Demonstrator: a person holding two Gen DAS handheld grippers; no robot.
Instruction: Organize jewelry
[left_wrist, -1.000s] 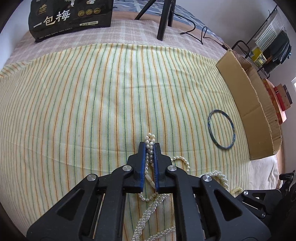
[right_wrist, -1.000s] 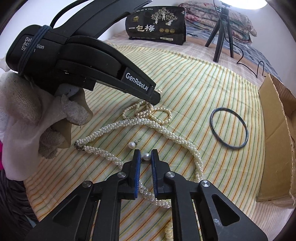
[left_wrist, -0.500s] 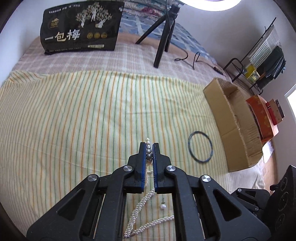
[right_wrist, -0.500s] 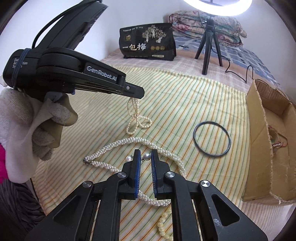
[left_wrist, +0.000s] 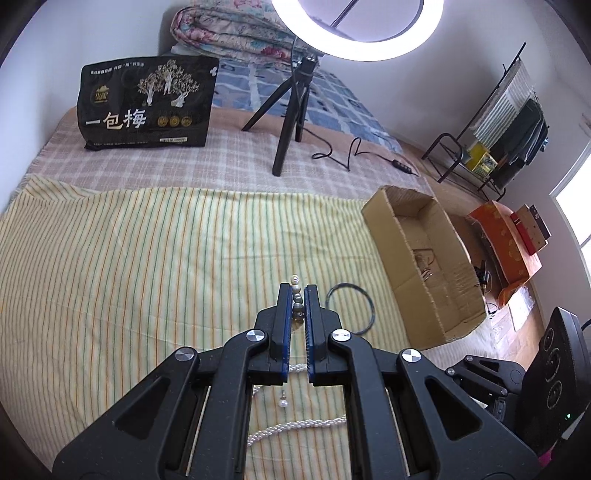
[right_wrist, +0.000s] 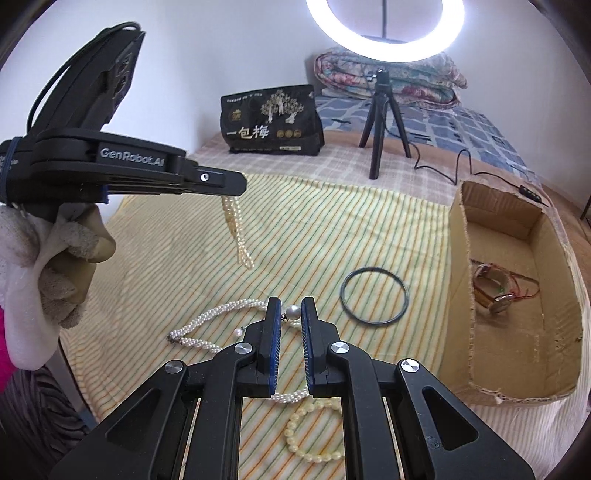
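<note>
Bright ring light (left_wrist: 356, 29) glaring overhead, soft shadows, sharp focus, fisheye-bent, dark-vignetted edges

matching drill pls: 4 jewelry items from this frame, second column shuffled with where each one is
Items:
1. small pearl strand
2. pearl earring
3. dark bangle
4. twisted pearl necklace

Places:
A. lying flat on the striped cloth, beside the cardboard box
B. hanging from the left gripper, clear of the cloth
C. lying on the cloth, running under the right gripper
D. between the right gripper's fingers

Pairs: 1-B, 2-D, 3-A, 4-C
</note>
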